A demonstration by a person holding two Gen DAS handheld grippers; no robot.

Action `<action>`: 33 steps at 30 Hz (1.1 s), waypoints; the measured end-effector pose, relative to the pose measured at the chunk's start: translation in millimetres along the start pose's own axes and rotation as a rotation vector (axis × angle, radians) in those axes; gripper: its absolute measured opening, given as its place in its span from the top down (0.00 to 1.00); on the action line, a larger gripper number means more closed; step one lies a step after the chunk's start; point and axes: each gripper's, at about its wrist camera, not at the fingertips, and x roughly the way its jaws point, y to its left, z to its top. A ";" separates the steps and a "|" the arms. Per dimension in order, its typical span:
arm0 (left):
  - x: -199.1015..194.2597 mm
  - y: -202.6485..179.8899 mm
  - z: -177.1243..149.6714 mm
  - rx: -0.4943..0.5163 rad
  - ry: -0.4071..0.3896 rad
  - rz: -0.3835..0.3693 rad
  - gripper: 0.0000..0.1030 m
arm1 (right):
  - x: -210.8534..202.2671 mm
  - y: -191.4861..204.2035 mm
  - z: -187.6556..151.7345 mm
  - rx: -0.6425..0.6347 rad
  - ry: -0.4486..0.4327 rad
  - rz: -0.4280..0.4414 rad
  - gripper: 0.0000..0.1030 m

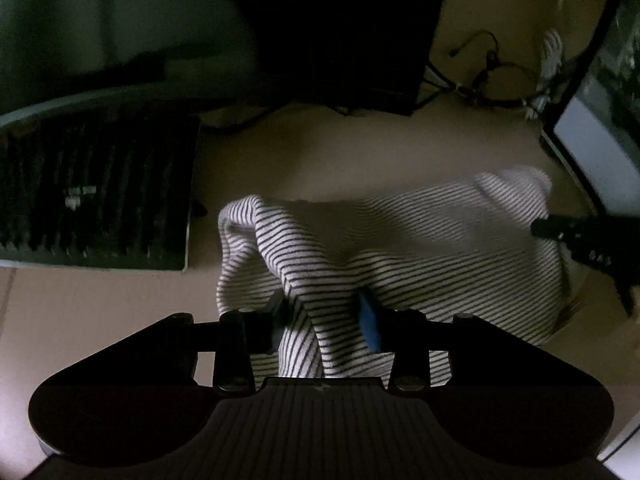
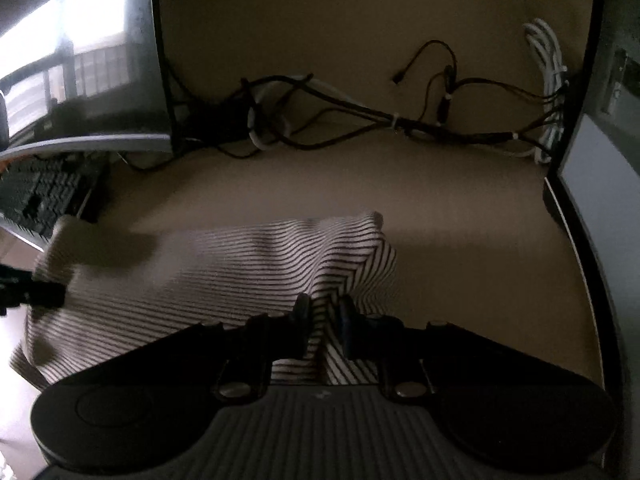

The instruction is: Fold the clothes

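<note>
Two grippers work one striped garment (image 1: 400, 248) on a tan surface (image 1: 360, 148), dim light throughout. L-wrist view, left to right: black keyboard (image 1: 96, 196) at far left on the surface, just beside the cloth's left edge; a dark monitor (image 1: 340, 28) behind it w/ black cables (image 1: 480, 68) trailing off to the right along the back; then the garment, white w/ thin dark stripes, bunched and partly lifted in the middle of the surface. Left gripper (image 1: 324, 314) sits at its near-left part, fingers (image 1: 368, 320) set moderately apart w/ a raised ridge of fabric between them; the blue pad touches cloth, but can't tell if both pads actually press. At far right the other gripper's black tip pokes in at the cloth's right edge, w/ a second screen (image 1: 592, 152) beyond. R-wrist view, left to right: bright window (image 2: 80, 12) upper left, keyboard below it, the left gripper's tip at the cloth's left edge, blurred; cable tangle along the back wall. Right gripper (image 2: 323, 320) at the garment's near-right corner, fingers (image 2: 301, 320) nearly together, clamped on a pinched fold of striped fabric that stands up between them.
</note>
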 end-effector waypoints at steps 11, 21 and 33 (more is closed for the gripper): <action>-8.4 -13.4 -0.2 0.022 -0.010 0.068 0.55 | -3.9 -31.4 26.6 0.099 -0.039 0.080 0.44; -26.7 50.4 29.4 -0.296 -0.041 -0.005 0.38 | 38.4 -30.5 30.8 0.148 0.032 0.095 0.74; 8.4 15.5 52.0 -0.123 -0.056 0.018 0.72 | -5.1 -30.3 42.5 0.091 -0.091 0.134 0.86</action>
